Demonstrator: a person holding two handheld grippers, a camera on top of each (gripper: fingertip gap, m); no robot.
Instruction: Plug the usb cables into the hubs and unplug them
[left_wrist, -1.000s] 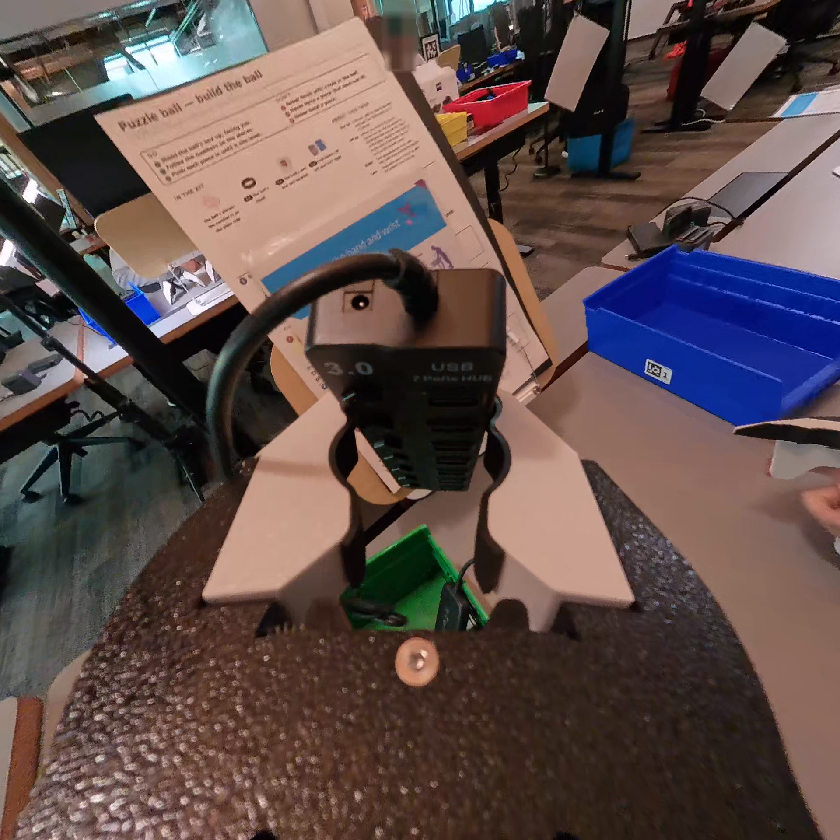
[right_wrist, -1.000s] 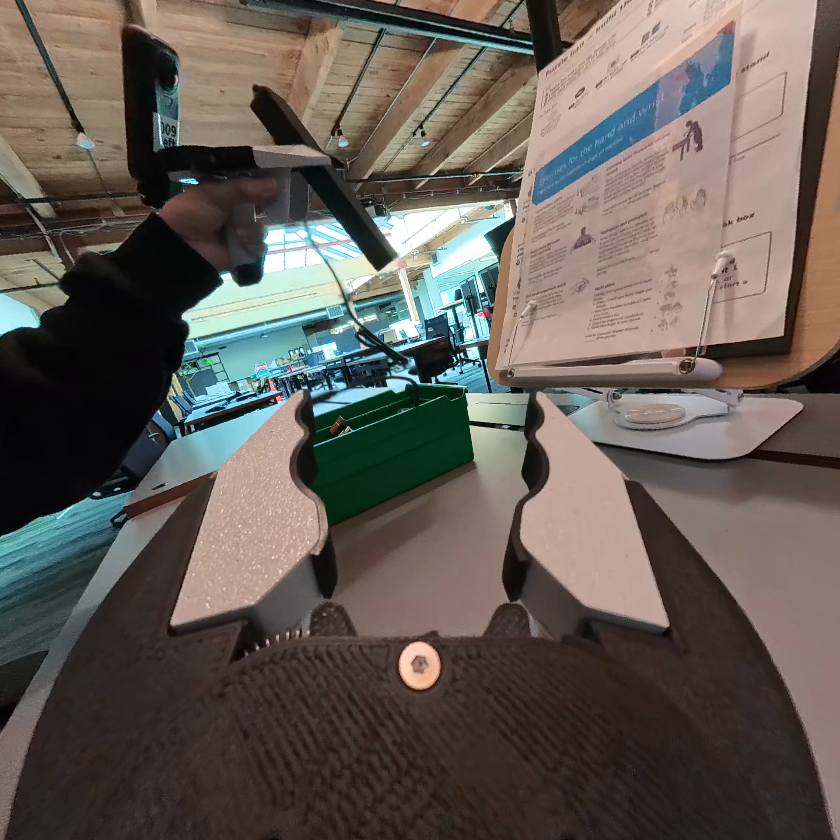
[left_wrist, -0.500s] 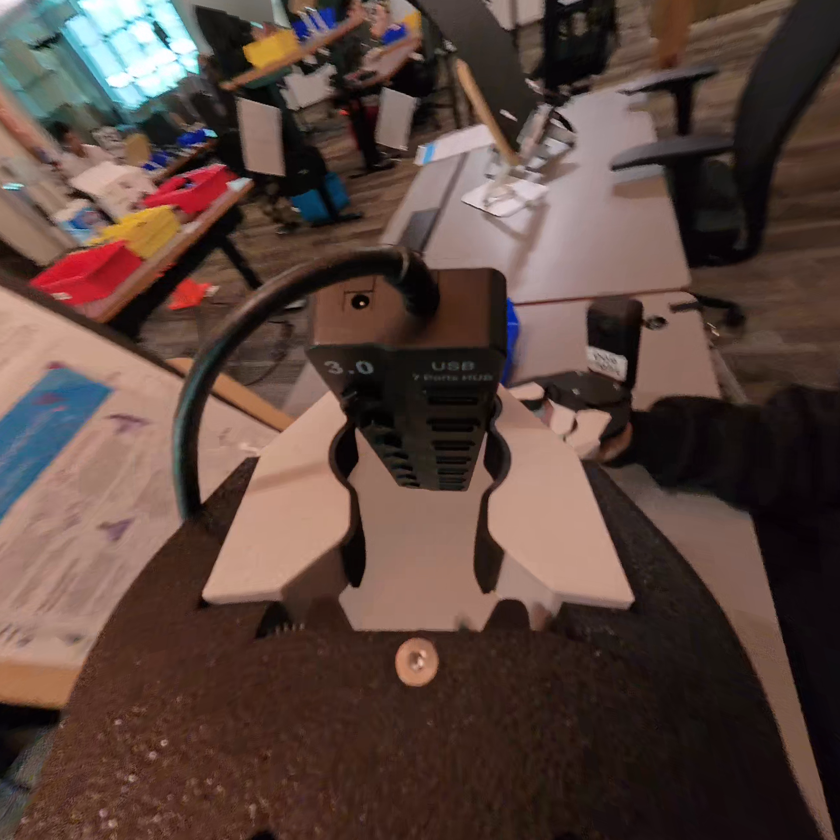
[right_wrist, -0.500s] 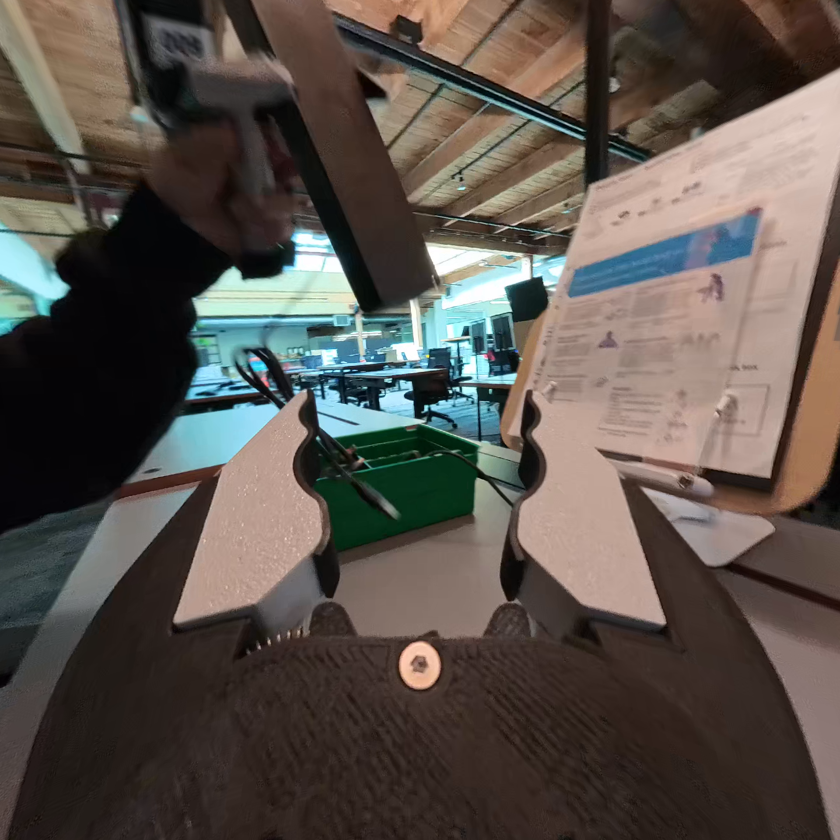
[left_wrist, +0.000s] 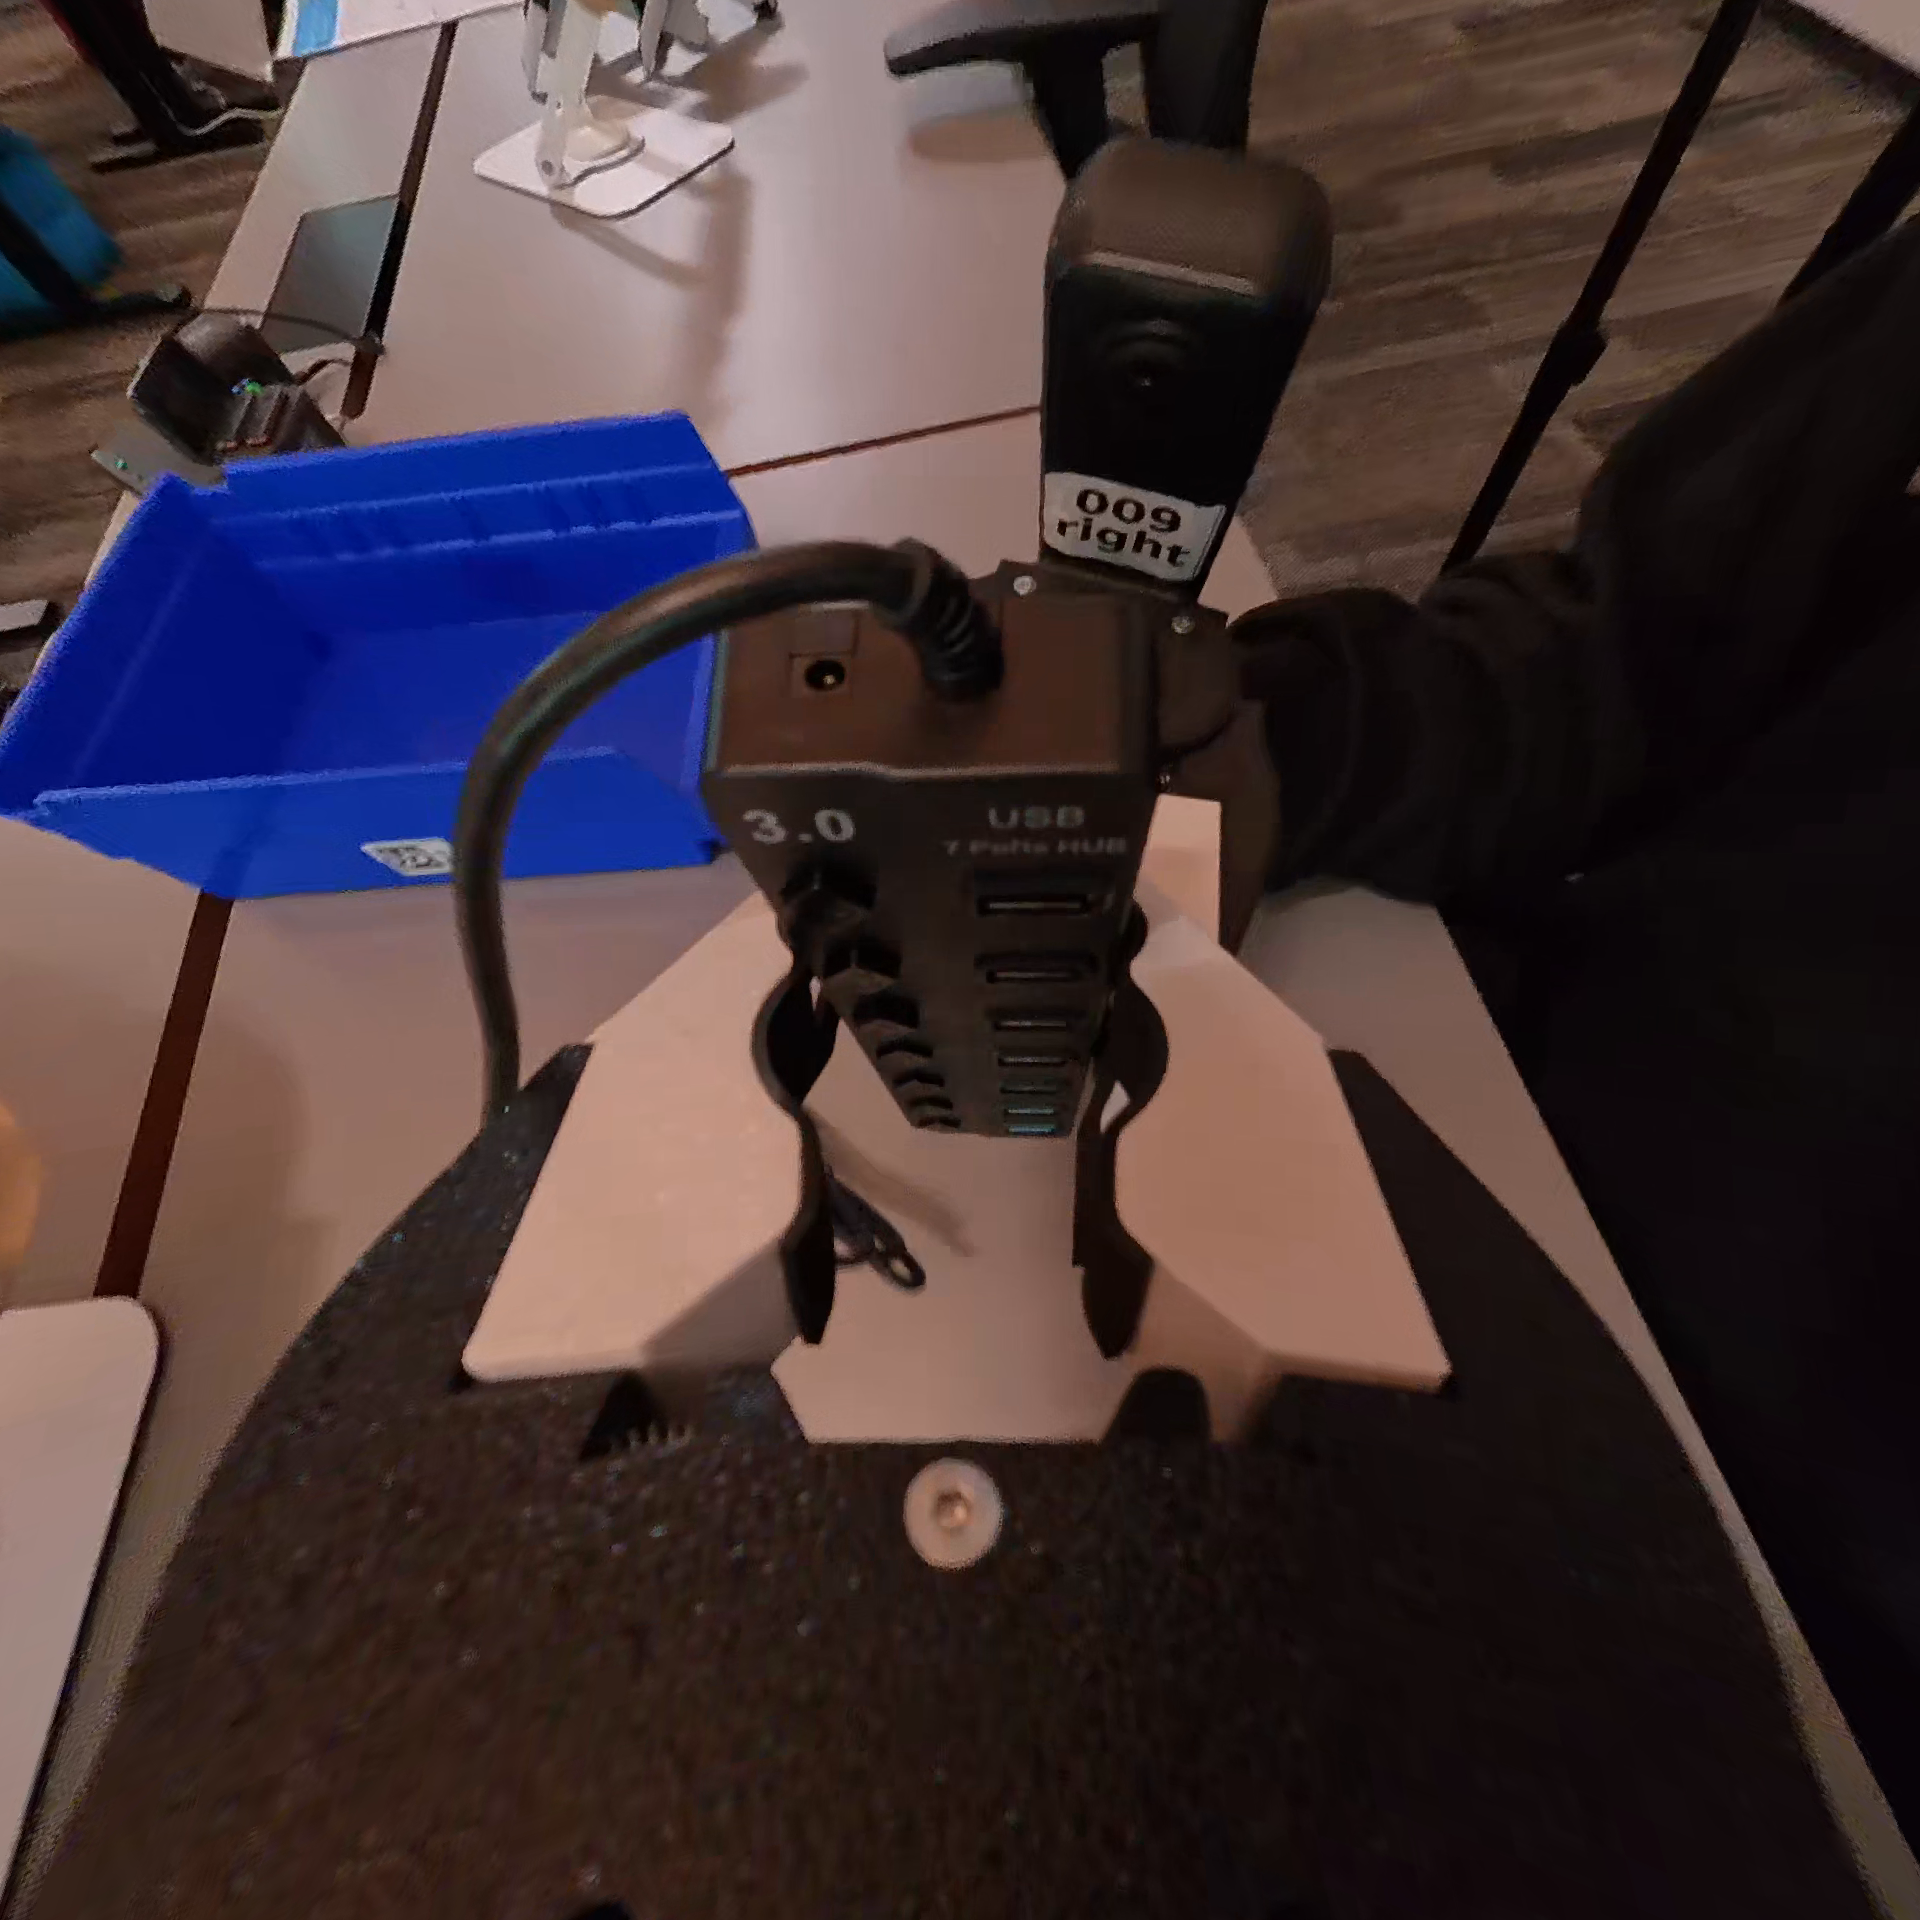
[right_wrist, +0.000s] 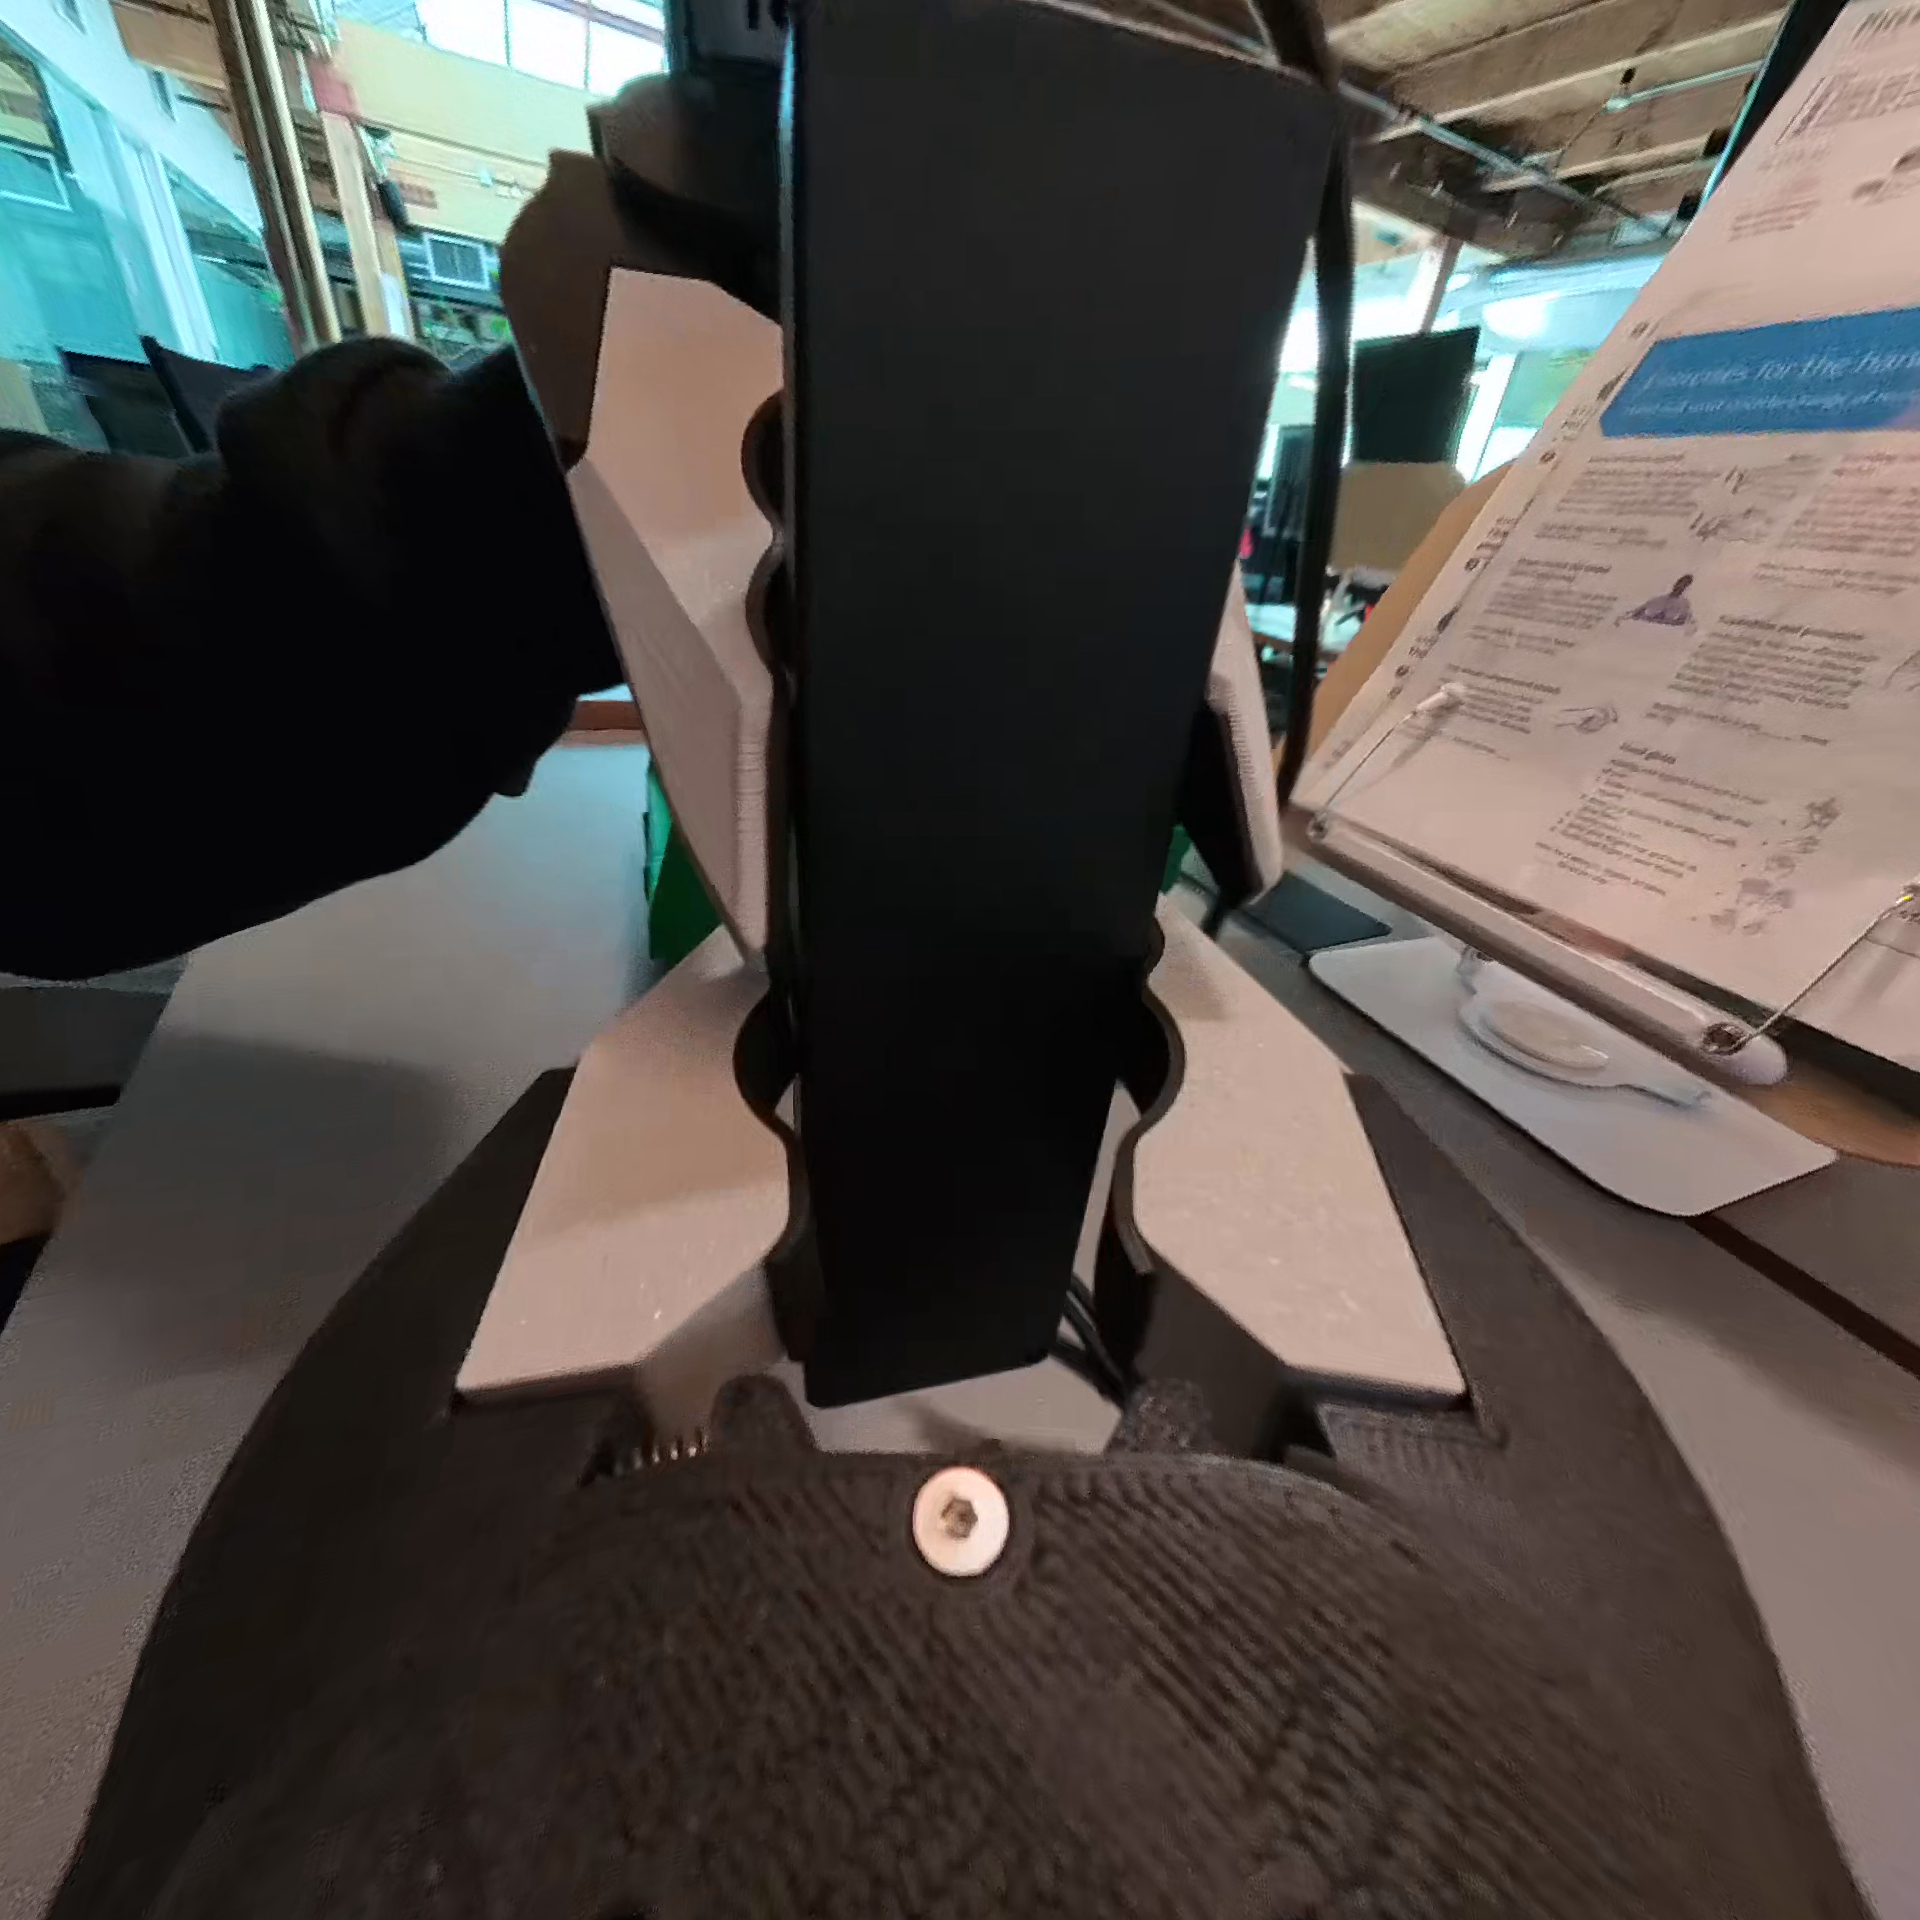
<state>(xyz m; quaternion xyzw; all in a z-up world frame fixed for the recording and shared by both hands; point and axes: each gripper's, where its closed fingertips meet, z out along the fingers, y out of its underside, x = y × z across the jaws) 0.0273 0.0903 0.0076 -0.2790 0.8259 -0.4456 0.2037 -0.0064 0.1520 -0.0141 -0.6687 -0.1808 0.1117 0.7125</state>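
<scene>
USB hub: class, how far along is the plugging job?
Done: the USB hub is lifted, shut in the left claw. In hand: the right claw flanks its other end; grip unclear. Left: the visible ports look empty, so all plugging and unplugging.

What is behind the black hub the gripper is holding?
Behind the hub sit the right gripper's camera, a dark sleeve and a blue bin. The hub hides that gripper's fingers in this view.

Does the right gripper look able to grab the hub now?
Likely yes: the hub sits between the right gripper's fingers, nothing in between, while the left gripper clamps it farther along.
</scene>
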